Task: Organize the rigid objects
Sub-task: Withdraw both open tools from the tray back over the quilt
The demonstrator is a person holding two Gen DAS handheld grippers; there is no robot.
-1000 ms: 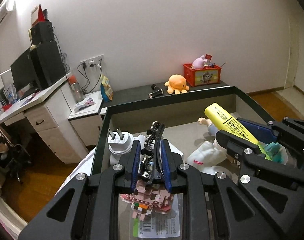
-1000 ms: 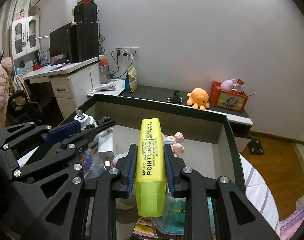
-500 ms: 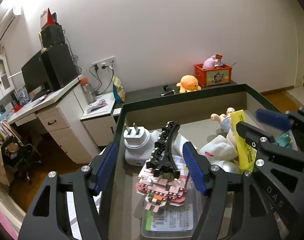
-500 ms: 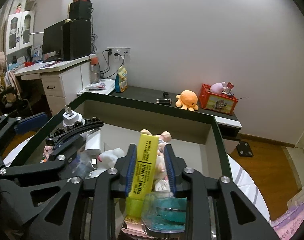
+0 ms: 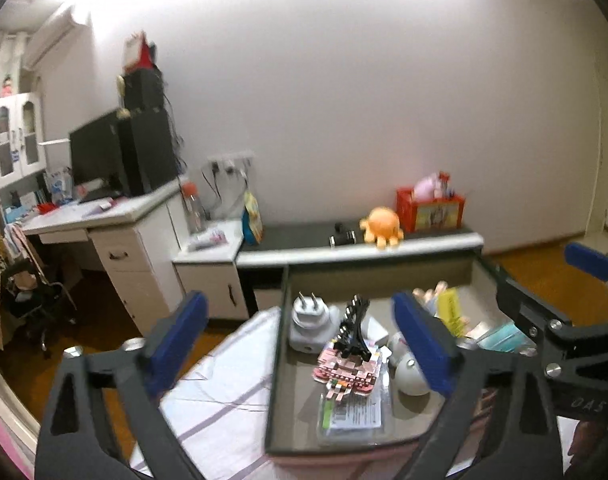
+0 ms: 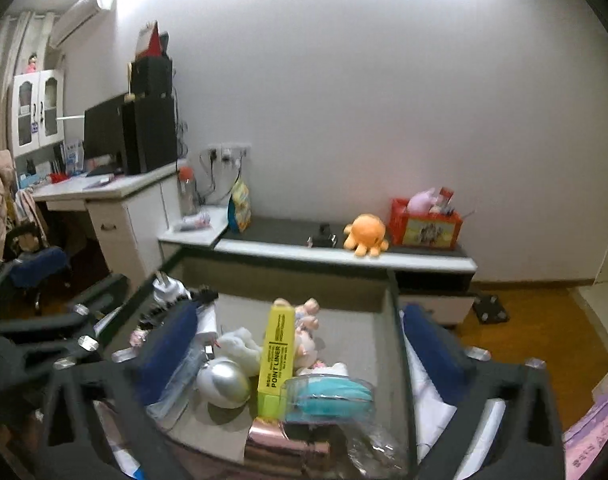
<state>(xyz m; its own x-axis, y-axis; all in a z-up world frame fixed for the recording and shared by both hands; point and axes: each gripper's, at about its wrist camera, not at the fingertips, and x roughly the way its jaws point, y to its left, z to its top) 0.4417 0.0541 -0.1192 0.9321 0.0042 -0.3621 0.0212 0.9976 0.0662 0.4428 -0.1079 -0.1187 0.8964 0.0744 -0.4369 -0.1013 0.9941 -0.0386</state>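
Observation:
A dark-rimmed storage box [image 5: 276, 360] [image 6: 395, 344] holds the sorted items. The black toothed clip [image 5: 353, 330] lies on a pink brick model [image 5: 345, 370] beside a white plug adapter [image 5: 308, 320] [image 6: 166, 286]. The yellow highlighter [image 6: 276, 356] [image 5: 451, 312] rests among a silver ball [image 6: 223, 384] and a teal case [image 6: 329, 394]. My left gripper [image 5: 300, 340] hangs above the box, jaws still opening, nothing between them. My right gripper [image 6: 296, 344] is likewise above the box, jaws opening wide, the highlighter lying loose below them.
The box sits on a striped bedsheet [image 5: 220, 396]. Behind it runs a low shelf [image 5: 343, 240] with an orange plush octopus [image 5: 381, 226] and a red bin [image 5: 429, 210]. A white desk [image 5: 116, 220] with a monitor stands at the left. Wooden floor [image 6: 535, 320] lies to the right.
Both grippers opened and pulled back and up. The left let go of the black clip onto the pink model. The right released the highlighter, which now lies in the box.

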